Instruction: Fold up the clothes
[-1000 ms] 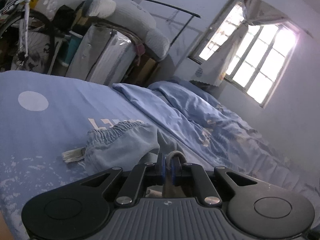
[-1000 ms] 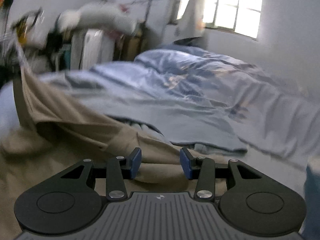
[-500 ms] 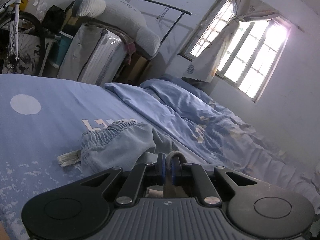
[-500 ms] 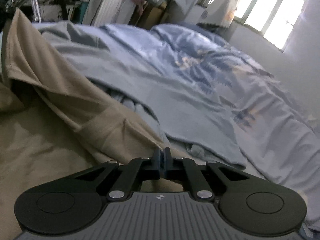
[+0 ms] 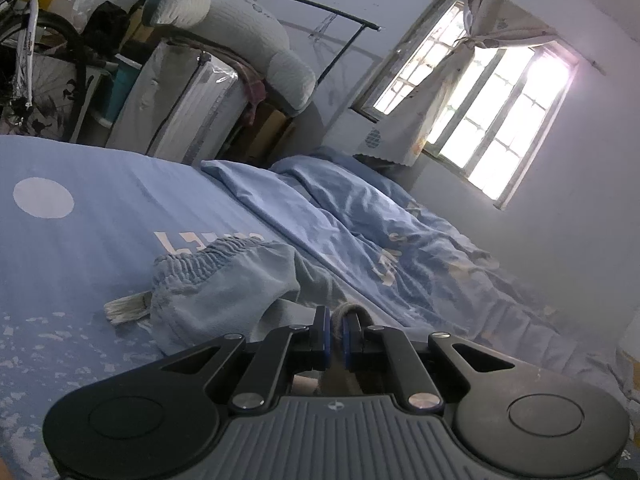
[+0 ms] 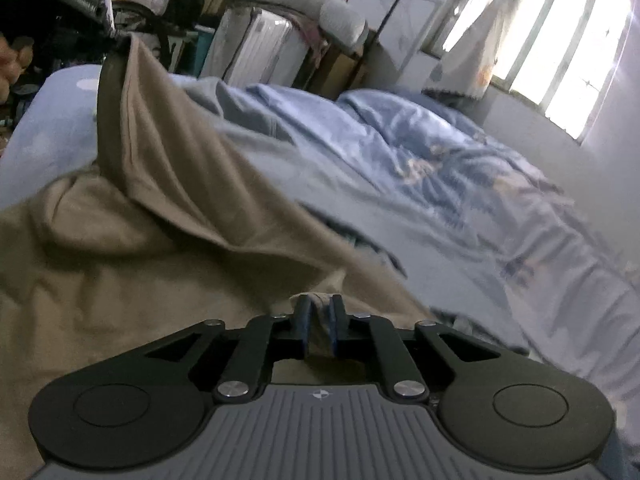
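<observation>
Garment (image 6: 120, 248) on bed (image 6: 460, 208)

- A bed (image 5: 100, 184) covered by a blue sheet printed with a white circle and white lettering.
- A rumpled blue duvet (image 5: 360, 216) lies along its window side.
- A light blue garment with an elastic waistband (image 5: 216, 280) lies on the sheet.
- A tan garment (image 6: 120, 248) lies spread over the near part, one edge lifted.
</observation>
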Demonstrator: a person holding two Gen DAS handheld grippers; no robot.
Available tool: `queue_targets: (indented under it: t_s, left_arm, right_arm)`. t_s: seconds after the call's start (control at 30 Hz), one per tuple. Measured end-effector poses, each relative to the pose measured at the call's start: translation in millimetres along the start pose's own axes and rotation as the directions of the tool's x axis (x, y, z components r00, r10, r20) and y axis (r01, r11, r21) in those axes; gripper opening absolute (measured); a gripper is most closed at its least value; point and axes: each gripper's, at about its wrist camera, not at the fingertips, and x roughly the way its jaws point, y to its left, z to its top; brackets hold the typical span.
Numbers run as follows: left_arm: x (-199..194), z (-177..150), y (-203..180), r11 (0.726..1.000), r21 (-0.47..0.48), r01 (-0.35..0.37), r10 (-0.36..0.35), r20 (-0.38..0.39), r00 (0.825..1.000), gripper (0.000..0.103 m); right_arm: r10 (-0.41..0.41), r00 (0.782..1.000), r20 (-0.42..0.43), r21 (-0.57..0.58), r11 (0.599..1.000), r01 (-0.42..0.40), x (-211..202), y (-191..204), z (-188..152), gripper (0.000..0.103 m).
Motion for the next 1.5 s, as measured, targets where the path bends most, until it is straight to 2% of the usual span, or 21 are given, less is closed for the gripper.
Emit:
queue_targets:
  t_s: [0.07, 0.23, 0.37, 0.47, 0.57, 0.7, 0.83, 1.03, 1.17, 1.37, 1.5]
  left_arm:
    - [0, 0, 0, 1.0, 0.003, 0.005, -0.005, 0.0, 1.0, 0.004]
    - [0, 0, 1, 1.0, -0.002, 0.013, -0.013, -0.002, 1.0, 0.004]
    - [-1, 0, 1, 1.0, -0.008, 0.017, -0.017, -0.002, 1.0, 0.004]
    - [-1, 0, 0, 1.0, -0.005, 0.018, -0.018, -0.002, 1.0, 0.004]
    - [0, -1, 0, 1.0, -0.004, 0.018, -0.018, -0.004, 1.0, 0.004]
    - [0, -1, -1, 1.0, 0.0, 0.017, -0.017, -0.005, 1.0, 0.004]
    - [0, -2, -1, 1.0, 0.001, 0.016, -0.016, -0.006, 1.0, 0.004]
    - [1, -3, -3, 1.0, 0.008, 0.018, -0.018, -0.011, 1.0, 0.004]
    - [1, -3, -4, 1.0, 0.01, 0.016, -0.016, -0.009, 1.0, 0.004]
    - [2, -3, -4, 1.0, 0.012, 0.017, -0.017, -0.01, 1.0, 0.004]
    - [2, -3, -3, 1.0, 0.009, 0.021, -0.02, -0.011, 1.0, 0.004]
  right_arm:
    - [-0.026, 1.0, -0.002, -0.044, 0.999, 0.026, -7, 1, -7, 0.042]
    - [-0.103, 0.994, -0.031, -0.157, 0.983, 0.097, -20, -1, -31, 0.042]
    - [-0.205, 0.978, -0.049, -0.244, 0.951, 0.187, -19, -10, -52, 0.042]
    - [-0.268, 0.963, -0.03, -0.337, 0.91, 0.243, -9, -12, -62, 0.042]
    - [-0.291, 0.956, 0.027, -0.426, 0.862, 0.275, 1, -9, -68, 0.043]
    - [-0.306, 0.951, 0.055, -0.535, 0.795, 0.286, 19, -3, -79, 0.043]
    - [-0.324, 0.942, 0.092, -0.577, 0.754, 0.316, 30, -4, -89, 0.043]
    - [-0.323, 0.933, 0.159, -0.581, 0.733, 0.353, 36, -4, -90, 0.041]
    - [-0.328, 0.929, 0.172, -0.571, 0.736, 0.365, 33, -3, -88, 0.022]
    - [-0.369, 0.914, 0.167, -0.547, 0.737, 0.397, 26, -3, -86, 0.021]
    - [-0.374, 0.916, 0.148, -0.528, 0.753, 0.393, 18, -3, -86, 0.021]
